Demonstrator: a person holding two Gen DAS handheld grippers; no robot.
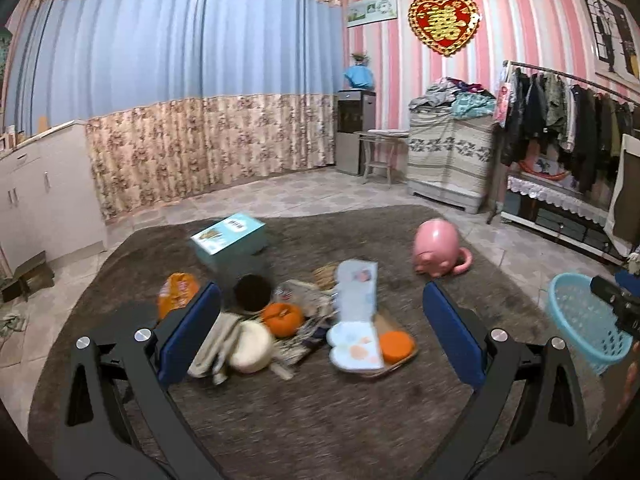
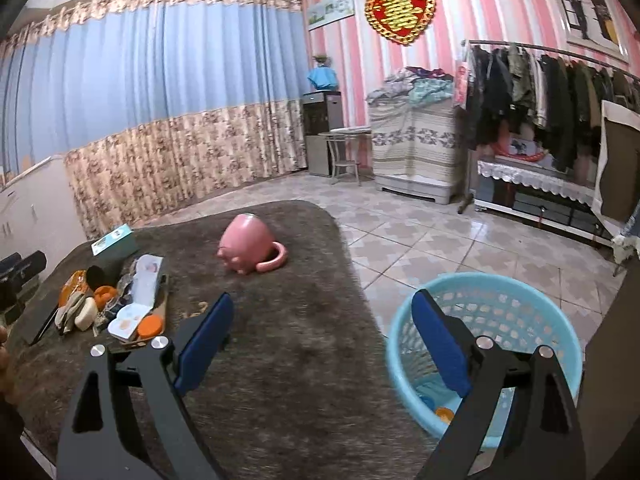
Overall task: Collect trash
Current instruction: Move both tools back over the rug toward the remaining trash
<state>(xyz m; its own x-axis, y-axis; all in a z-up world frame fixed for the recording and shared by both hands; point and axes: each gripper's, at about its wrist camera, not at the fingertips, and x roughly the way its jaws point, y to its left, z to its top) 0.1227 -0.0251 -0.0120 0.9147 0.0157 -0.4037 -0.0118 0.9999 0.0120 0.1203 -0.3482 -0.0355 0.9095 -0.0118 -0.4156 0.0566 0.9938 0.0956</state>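
Left wrist: our left gripper [image 1: 320, 336] is spread and empty, the trash heap [image 1: 296, 320] lying dead ahead at 12 o'clock on the rug [image 1: 320, 432], the nearer gripper by our judgement. Right wrist: right gripper [image 2: 322, 340] spread, nothing held; heap off at 10 o'clock, blue basket [image 2: 520, 292] at 3 o'clock.

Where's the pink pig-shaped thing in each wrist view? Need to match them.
Left wrist: pink pig lies right of centre on the brown rug, beyond the right blue pad.
Right wrist: pink pig lies left of centre, mid-rug, above the left blue pad.
Shared landmark: light blue basket, far right in the left view; lower right in the right view.
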